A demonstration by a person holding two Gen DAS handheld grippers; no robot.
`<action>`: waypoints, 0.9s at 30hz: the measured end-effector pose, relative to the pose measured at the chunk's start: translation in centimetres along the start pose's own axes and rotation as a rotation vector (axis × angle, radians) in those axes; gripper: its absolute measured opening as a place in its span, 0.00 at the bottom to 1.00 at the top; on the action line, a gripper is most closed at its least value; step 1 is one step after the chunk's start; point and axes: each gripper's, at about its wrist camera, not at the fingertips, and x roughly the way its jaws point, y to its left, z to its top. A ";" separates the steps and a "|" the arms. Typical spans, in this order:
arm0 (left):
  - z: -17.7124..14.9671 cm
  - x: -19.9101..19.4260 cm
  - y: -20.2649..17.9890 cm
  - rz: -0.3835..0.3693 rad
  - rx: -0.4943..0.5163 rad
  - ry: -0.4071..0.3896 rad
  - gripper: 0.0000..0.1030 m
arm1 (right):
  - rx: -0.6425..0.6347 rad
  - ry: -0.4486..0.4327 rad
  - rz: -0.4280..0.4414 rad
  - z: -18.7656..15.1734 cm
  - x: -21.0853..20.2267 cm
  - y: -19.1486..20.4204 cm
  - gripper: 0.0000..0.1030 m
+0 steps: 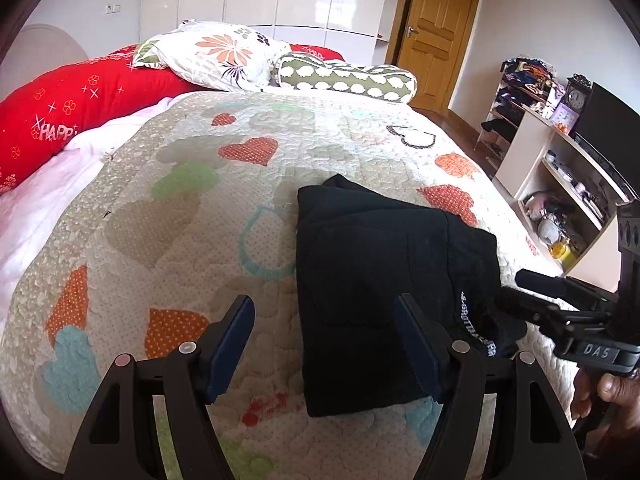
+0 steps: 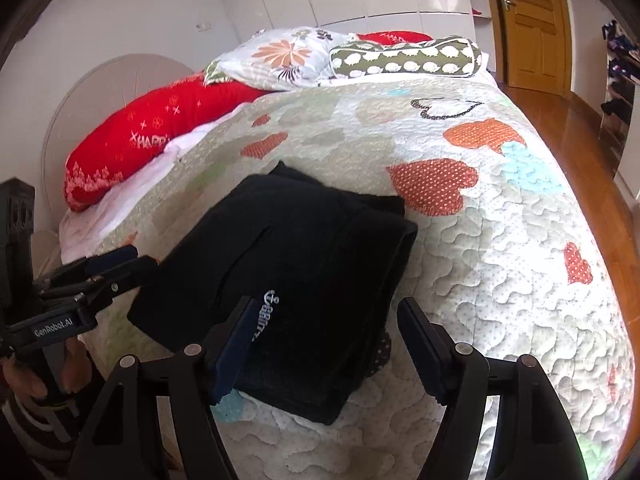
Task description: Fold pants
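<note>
The black pants (image 1: 384, 280) lie folded into a compact rectangle on the quilted heart-pattern bedspread (image 1: 192, 208), with white lettering near the front edge. They also show in the right wrist view (image 2: 304, 264). My left gripper (image 1: 324, 344) is open and empty, hovering just above the pants' near left edge. My right gripper (image 2: 324, 344) is open and empty above the pants' near right corner. The right gripper also shows in the left wrist view (image 1: 532, 292), and the left gripper in the right wrist view (image 2: 108, 264).
Red bolster (image 1: 76, 104), floral pillow (image 1: 216, 56) and green patterned bolster (image 1: 344, 76) lie at the bed's head. A shelf unit (image 1: 560, 184) with clutter stands right of the bed. A wooden door (image 1: 436, 36) and wood floor (image 2: 580, 140) are beyond.
</note>
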 end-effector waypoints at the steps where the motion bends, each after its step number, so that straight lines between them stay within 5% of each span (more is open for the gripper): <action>1: 0.1 0.1 0.0 0.005 -0.004 0.000 0.70 | 0.007 -0.006 0.003 0.2 0.1 -0.2 0.73; 16: 0.9 1.2 -1.4 0.065 -0.026 0.017 0.72 | 0.060 0.026 0.039 4.0 4.3 -2.2 0.75; 18: 0.8 1.4 -1.1 0.066 -0.029 0.022 0.72 | 0.052 0.033 0.068 4.2 4.9 -2.4 0.67; 19: 0.9 1.5 -1.0 0.069 -0.034 0.024 0.72 | 0.037 0.034 0.079 4.4 5.1 -2.3 0.35; 22: 1.1 1.7 -0.5 0.072 -0.060 0.020 0.72 | -0.020 0.001 0.130 5.2 4.7 -1.2 0.09; 27: 0.8 2.4 0.2 0.082 -0.104 0.018 0.73 | -0.120 0.003 0.047 5.6 5.6 -0.1 0.09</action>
